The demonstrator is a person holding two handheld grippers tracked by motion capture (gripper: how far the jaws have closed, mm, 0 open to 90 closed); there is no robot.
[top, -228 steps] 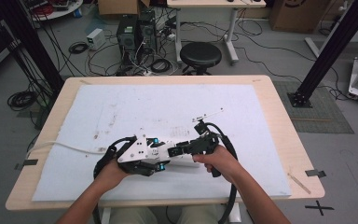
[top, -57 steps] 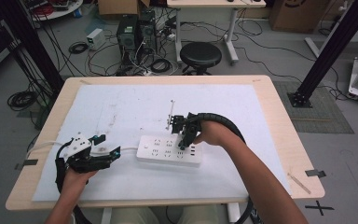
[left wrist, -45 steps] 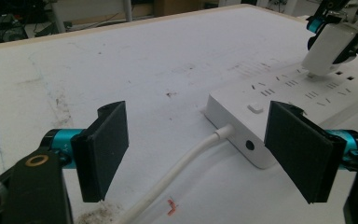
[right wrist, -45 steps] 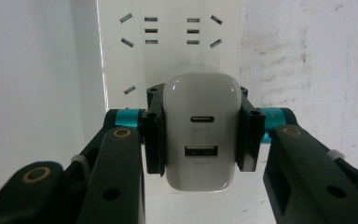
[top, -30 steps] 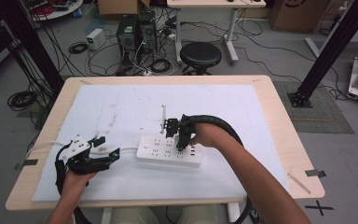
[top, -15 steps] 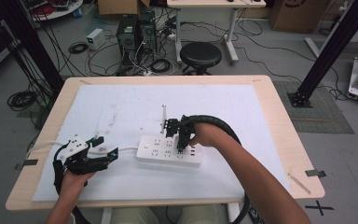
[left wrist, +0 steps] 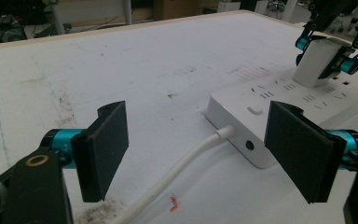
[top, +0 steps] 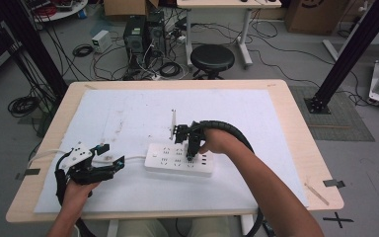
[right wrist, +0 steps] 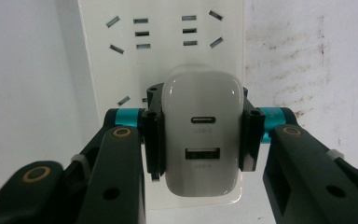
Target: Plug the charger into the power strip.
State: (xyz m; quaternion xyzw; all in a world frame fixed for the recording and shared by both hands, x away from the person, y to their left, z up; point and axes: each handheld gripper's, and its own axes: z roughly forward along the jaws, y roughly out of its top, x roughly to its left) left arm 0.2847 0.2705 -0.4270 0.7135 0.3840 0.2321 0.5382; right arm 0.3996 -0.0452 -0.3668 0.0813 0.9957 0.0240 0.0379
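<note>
A white power strip [top: 177, 159] lies across the middle of the white mat, its cord [left wrist: 168, 175] running left. My right gripper [top: 191, 155] points straight down at the strip and is shut on a white USB charger [right wrist: 202, 137], one pad on each side; the charger stands on the strip's sockets [right wrist: 163, 35]. The left gripper view shows that charger [left wrist: 313, 60] upright on the strip [left wrist: 261, 100]. My left gripper [top: 112, 157] rests on the mat left of the strip, jaws open and empty, facing the strip's cord end.
The wooden table [top: 296, 128] carries a white mat [top: 128, 113] with smudges. A thin white upright piece [top: 173, 120] stands just behind the strip. Beyond the table's far edge are a black stool [top: 212, 57], computer towers and floor cables.
Over the last second the right gripper with the charger has shifted slightly over the strip. The left gripper has stayed put.
</note>
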